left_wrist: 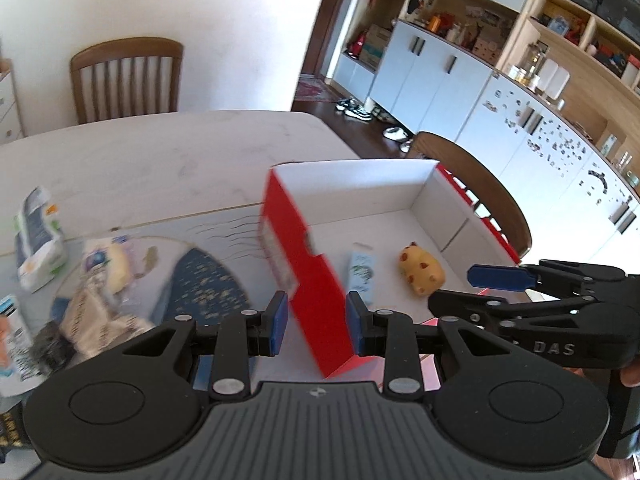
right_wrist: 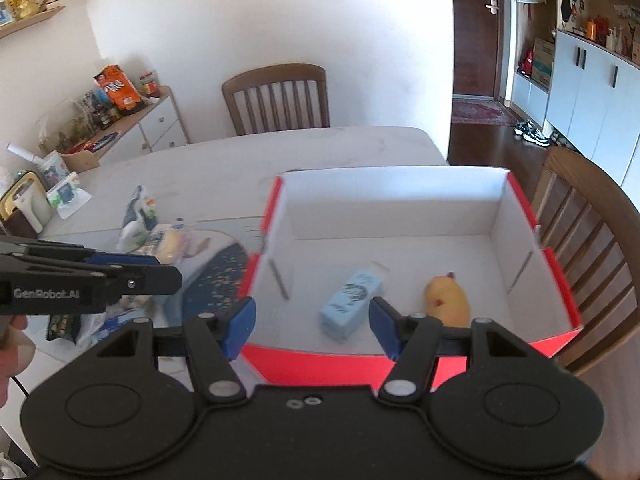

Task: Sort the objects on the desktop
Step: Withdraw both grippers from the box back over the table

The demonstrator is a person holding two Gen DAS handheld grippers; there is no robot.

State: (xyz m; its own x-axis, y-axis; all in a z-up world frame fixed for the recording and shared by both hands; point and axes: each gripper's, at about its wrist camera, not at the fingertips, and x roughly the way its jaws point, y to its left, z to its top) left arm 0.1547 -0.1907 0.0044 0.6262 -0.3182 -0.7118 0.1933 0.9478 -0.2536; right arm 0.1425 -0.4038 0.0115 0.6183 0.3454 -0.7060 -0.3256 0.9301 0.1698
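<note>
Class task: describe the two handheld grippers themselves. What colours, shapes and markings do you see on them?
Both the left gripper and the right gripper are matte black plastic with bright blue finger pads and silver rivets. Each body has a ribbed centre between two round discs. Seen side-on, one reads "DAS", the other "GenRobot.AI". A thin dark cable trails by the bare hand.

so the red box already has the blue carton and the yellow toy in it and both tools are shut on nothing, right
Not quite. The red box does hold the light blue carton and the yellow toy, but the tools are open, not shut. The right wrist view shows the right tool with its fingers wide apart, and the left wrist view shows the left tool open and empty.
</note>
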